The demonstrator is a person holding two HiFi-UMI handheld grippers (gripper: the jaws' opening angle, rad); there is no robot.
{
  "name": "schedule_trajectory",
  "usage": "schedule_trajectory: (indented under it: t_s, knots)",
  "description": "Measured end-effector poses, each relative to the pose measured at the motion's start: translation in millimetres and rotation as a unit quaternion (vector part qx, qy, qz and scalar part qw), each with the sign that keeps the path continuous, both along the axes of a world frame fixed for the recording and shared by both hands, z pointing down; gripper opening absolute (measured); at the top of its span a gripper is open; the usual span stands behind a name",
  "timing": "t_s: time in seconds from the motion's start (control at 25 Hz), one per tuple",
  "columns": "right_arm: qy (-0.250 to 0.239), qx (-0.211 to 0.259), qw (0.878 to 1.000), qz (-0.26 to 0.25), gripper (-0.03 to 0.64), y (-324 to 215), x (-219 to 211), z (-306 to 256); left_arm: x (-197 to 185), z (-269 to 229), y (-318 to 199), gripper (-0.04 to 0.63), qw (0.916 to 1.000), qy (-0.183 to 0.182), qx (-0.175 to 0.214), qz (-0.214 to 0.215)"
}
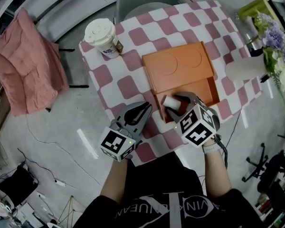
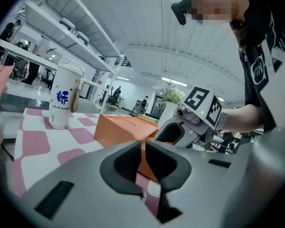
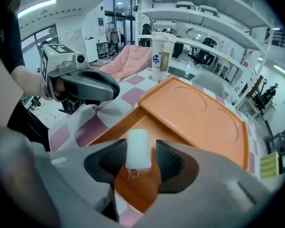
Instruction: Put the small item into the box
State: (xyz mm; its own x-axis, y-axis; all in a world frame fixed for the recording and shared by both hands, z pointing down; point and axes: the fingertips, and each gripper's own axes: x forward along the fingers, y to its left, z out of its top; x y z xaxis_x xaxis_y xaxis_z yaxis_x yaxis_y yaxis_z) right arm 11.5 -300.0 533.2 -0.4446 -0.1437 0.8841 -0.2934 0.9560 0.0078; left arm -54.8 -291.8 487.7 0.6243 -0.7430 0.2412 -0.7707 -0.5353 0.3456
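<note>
An orange box (image 1: 179, 64) lies on the checkered table (image 1: 124, 87), its lid slid back so the near compartment (image 1: 201, 91) shows. The small white item (image 1: 169, 101) sits at that compartment's near-left corner. In the right gripper view the small item (image 3: 137, 148) stands between the jaws over the orange floor, against the left pad, with a gap at the right pad and a loose thread below it. My right gripper (image 1: 175, 105) (image 3: 141, 141) is slightly open around it. My left gripper (image 1: 145, 109) (image 2: 142, 144) hovers left of the box, shut and empty.
A white lidded paper cup (image 1: 103, 37) (image 2: 64, 99) stands at the table's far left corner. A pink cloth (image 1: 26, 63) drapes over a chair at the left. Flowers (image 1: 276, 41) and a white vase (image 1: 244, 71) sit at the right edge.
</note>
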Motion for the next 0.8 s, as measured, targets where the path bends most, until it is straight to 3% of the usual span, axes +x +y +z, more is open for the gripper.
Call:
schedule_trajectory:
  t_s: [0.24, 0.52, 0.8]
  knots:
    - [-0.004, 0.023, 1.000, 0.020, 0.186, 3, 8, -11, 2, -13, 5, 0.029, 0.9999, -0.001, 0.013, 0.006]
    - [-0.062, 0.055, 0.994, 0.071, 0.177, 2, 10, -39, 1, -24, 12, 0.029, 0.9996, -0.005, 0.023, 0.012]
    - [-0.167, 0.073, 0.969, 0.168, 0.096, 0, 22, -72, 8, -30, 20, 0.029, 0.9991, -0.004, 0.030, 0.030]
